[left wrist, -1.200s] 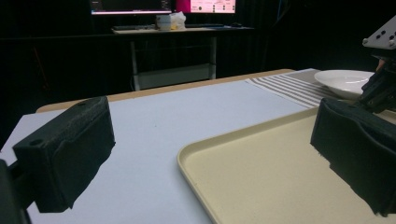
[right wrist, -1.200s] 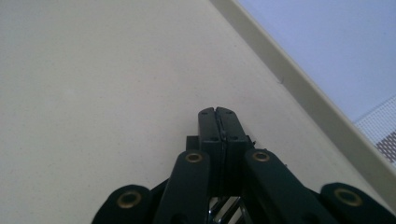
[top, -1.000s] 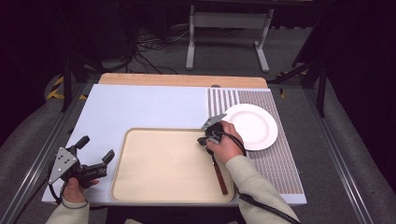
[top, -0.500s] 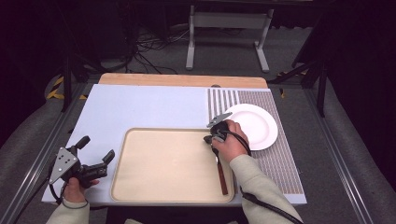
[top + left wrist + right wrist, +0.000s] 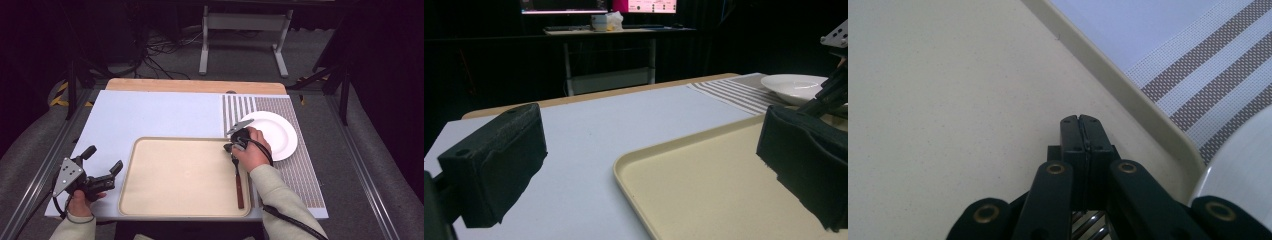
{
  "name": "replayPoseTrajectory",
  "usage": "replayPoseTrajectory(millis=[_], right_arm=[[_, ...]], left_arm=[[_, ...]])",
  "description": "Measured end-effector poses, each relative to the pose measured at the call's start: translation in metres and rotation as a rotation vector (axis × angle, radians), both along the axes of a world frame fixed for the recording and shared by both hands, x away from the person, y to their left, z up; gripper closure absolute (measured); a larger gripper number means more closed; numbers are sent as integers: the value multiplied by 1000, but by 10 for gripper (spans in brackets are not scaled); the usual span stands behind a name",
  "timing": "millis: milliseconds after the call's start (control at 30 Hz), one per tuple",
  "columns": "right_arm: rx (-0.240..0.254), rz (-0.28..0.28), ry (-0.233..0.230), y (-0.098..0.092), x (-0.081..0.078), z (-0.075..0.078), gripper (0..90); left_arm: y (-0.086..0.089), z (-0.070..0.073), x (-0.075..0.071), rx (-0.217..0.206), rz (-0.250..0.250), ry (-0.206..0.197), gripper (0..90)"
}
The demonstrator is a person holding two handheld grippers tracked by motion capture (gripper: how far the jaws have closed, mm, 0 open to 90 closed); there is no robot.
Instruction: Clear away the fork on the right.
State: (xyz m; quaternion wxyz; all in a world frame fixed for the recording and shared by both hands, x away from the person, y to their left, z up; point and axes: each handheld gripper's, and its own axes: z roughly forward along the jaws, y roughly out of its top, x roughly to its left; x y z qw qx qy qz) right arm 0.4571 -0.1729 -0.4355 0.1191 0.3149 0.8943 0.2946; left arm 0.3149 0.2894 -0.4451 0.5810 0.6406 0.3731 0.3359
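Your right gripper [image 5: 231, 146] hangs over the far right corner of the shallow beige plastic tray [image 5: 150, 150], jaws pressed flat together; metal tines show just beneath them in the right gripper view. The wooden-handled fork [image 5: 239, 182] lies along the tray's right edge, handle toward you, its head under your right hand. The round white plate [image 5: 280, 132] sits just beside, on the striped brown-and-white mat [image 5: 300, 170]. Your left gripper [image 5: 102, 167] rests left of the tray, jaws wide apart, holding nothing.

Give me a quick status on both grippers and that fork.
Left gripper open, empty, beside tray. Right gripper shut on fork, tines end, handle resting on tray. White plate close by, nothing between.
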Motion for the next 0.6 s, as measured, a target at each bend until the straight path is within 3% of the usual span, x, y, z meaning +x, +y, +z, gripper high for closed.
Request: replayPoseTrajectory(millis=[300, 467, 600], right_arm=[[30, -10, -25, -2, -2, 9, 887], [55, -5, -66, -2, -7, 23, 792], [81, 30, -128, -3, -15, 40, 575]], left_arm=[[0, 0, 0, -2, -3, -3, 0], [-1, 1, 0, 0, -6, -1, 0], [-1, 1, 0, 2, -8, -3, 0]])
